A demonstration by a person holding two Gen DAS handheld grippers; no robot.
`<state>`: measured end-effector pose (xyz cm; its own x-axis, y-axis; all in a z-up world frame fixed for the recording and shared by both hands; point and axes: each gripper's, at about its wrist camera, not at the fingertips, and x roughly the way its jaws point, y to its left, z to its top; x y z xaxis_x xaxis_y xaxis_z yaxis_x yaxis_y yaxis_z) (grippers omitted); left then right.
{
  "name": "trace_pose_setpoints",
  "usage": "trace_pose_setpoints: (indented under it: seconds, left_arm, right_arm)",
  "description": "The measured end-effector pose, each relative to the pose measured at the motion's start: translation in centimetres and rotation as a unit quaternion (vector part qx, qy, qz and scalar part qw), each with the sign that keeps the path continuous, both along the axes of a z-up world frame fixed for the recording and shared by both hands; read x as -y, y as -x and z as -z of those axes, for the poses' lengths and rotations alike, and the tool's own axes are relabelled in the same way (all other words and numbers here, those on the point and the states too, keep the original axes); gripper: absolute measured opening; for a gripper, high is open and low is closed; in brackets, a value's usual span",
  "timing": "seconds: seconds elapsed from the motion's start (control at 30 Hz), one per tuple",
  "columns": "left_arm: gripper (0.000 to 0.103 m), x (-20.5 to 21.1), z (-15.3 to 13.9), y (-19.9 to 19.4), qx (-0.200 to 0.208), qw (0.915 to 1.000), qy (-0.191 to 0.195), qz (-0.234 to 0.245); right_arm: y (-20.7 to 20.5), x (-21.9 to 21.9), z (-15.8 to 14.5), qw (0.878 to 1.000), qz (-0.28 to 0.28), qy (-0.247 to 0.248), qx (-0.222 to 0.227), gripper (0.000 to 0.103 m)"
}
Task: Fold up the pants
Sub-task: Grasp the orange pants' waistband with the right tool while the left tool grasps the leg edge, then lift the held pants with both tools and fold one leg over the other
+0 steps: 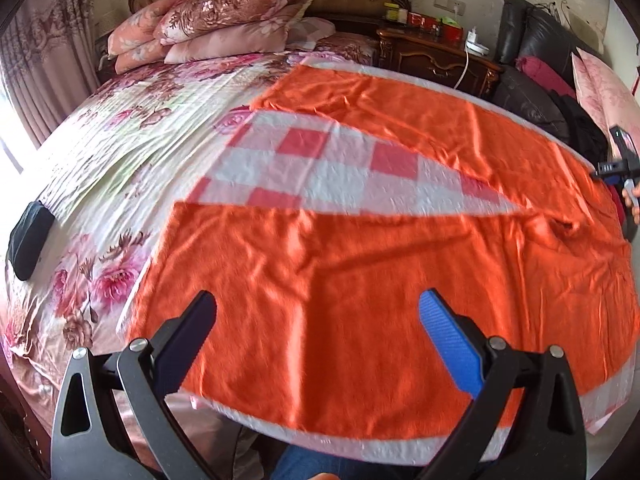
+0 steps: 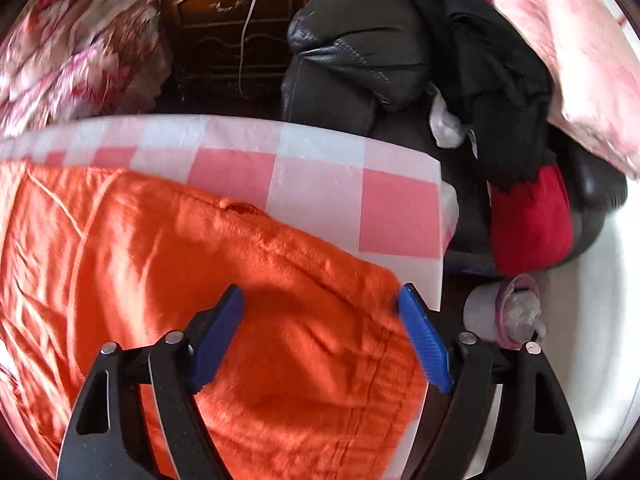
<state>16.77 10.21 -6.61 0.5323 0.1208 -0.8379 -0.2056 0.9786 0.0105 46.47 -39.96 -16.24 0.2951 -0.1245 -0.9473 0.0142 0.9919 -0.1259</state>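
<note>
Orange pants (image 1: 340,256) lie flat on a pink-and-white checked cloth (image 1: 320,168) spread over the bed. Their two legs fan out in a V toward the left, and the waist is at the right. My left gripper (image 1: 319,304) hovers open over the near leg, close to the cuff end, with nothing between its fingers. In the right wrist view the pants' waist (image 2: 280,360) fills the lower middle, its corner next to the checked cloth (image 2: 320,184). My right gripper (image 2: 320,296) stands open above that corner, one pad over the fabric and the other at its edge, neither pressing.
Stacked floral pillows (image 1: 224,20) lie at the headboard. A small black object (image 1: 30,240) rests on the floral sheet at left. Beyond the bed's edge are a wooden nightstand (image 2: 240,32), a black leather chair (image 2: 352,40) piled with dark and red clothes, and a white bag (image 2: 504,316) below.
</note>
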Motion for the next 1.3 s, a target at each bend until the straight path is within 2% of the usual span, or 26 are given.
trace_pose_setpoints:
  seconds: [0.03,0.07,0.1,0.17,0.2,0.3,0.37,0.47,0.53,0.57,0.63,0.73,0.77,0.83,0.87,0.93,0.97,1.0,1.03,1.1,1.2,1.27,1.3]
  left_arm:
    - [0.101,-0.2,-0.4,-0.6,0.004,1.0000,0.000,0.000]
    - [0.101,-0.2,-0.8,-1.5,0.009,1.0000,0.000,0.003]
    - [0.101,-0.2,-1.1,-2.3,0.013,0.9999,0.004,0.008]
    - [0.101,-0.3,-1.8,-5.2,0.020,0.9990,0.034,0.021]
    - [0.101,-0.4,-1.9,-6.4,0.020,0.9984,0.048,0.022]
    - [0.101,-1.2,-1.9,-11.9,0.020,0.9940,0.104,0.026]
    - [0.101,-2.0,-1.2,-15.5,0.014,0.9885,0.150,0.015]
    - [0.100,-4.8,0.3,-21.0,0.004,0.9688,0.247,-0.023]
    - [0.098,-6.6,1.3,-24.7,0.006,0.9513,0.306,-0.040]
    - [0.090,-7.2,1.8,-26.2,0.007,0.9442,0.326,-0.048]
    - [0.087,-8.4,2.8,-29.6,0.002,0.9311,0.359,-0.063]
    - [0.081,-9.0,5.2,-33.8,-0.033,0.9268,0.366,-0.078]
    - [0.077,-9.1,6.1,-34.6,-0.046,0.9204,0.379,-0.085]
    - [0.067,-9.2,7.4,-35.6,-0.062,0.9105,0.398,-0.095]
    - [0.065,-9.2,7.6,-35.8,-0.058,0.9101,0.398,-0.098]
    - [0.051,-9.1,7.8,-36.4,-0.059,0.9060,0.408,-0.094]
    - [0.033,-9.1,7.9,-36.6,-0.062,0.9038,0.412,-0.096]
    - [0.004,-9.3,7.8,-36.6,-0.065,0.9066,0.405,-0.100]
    - [0.004,-9.7,7.5,-36.3,-0.062,0.9113,0.393,-0.107]
    - [0.004,-10.0,6.3,-35.3,-0.048,0.9118,0.394,-0.106]
    - [0.003,-10.8,2.5,-31.6,-0.021,0.9139,0.394,-0.095]
    - [0.003,-11.2,-0.8,-26.5,0.004,0.9188,0.385,-0.086]
    - [0.003,-11.5,-2.3,-23.1,0.022,0.9173,0.390,-0.077]
  right_arm:
    - [-0.4,0.2,0.1,1.000,-0.006,-0.005,0.003,0.073]
    - [-0.3,0.1,0.2,1.000,-0.011,-0.009,0.007,0.059]
    - [-0.2,-0.1,0.1,1.000,-0.018,-0.011,0.012,0.029]
    - [0.2,-0.7,-0.6,0.999,-0.035,0.005,0.017,0.011]
    - [0.6,-0.8,-1.1,0.999,-0.040,-0.003,0.022,0.009]
    - [2.4,-2.4,-3.8,0.996,-0.062,0.004,0.061,0.008]
    - [5.3,-3.5,-6.4,0.991,-0.079,-0.007,0.103,0.008]
    - [10.7,-5.6,-10.0,0.980,-0.123,-0.043,0.153,0.008]
    - [14.8,-7.0,-11.8,0.970,-0.154,-0.059,0.179,0.007]
    - [17.6,-7.7,-12.6,0.964,-0.173,-0.071,0.191,0.007]
    - [21.5,-8.7,-13.4,0.955,-0.200,-0.085,0.202,0.007]
    - [26.4,-9.4,-13.5,0.948,-0.220,-0.110,0.204,0.006]
    - [27.8,-9.4,-13.1,0.948,-0.218,-0.118,0.202,0.006]
    - [29.7,-9.4,-12.6,0.946,-0.219,-0.129,0.202,0.006]
    - [30.5,-9.2,-12.2,0.947,-0.214,-0.134,0.199,0.006]
    - [31.5,-8.8,-11.7,0.949,-0.201,-0.141,0.196,0.005]
    - [31.8,-8.4,-11.5,0.951,-0.193,-0.144,0.195,0.005]
    - [31.9,-8.1,-11.3,0.952,-0.186,-0.147,0.193,0.005]
    - [31.9,-7.8,-11.2,0.954,-0.179,-0.146,0.193,0.005]
    - [31.8,-7.7,-11.1,0.956,-0.171,-0.132,0.197,0.005]
    - [30.9,-6.7,-11.5,0.959,-0.156,-0.122,0.204,0.005]
    - [31.0,-6.2,-12.3,0.958,-0.154,-0.115,0.212,0.005]
    - [31.3,-6.0,-12.7,0.957,-0.155,-0.114,0.217,0.005]
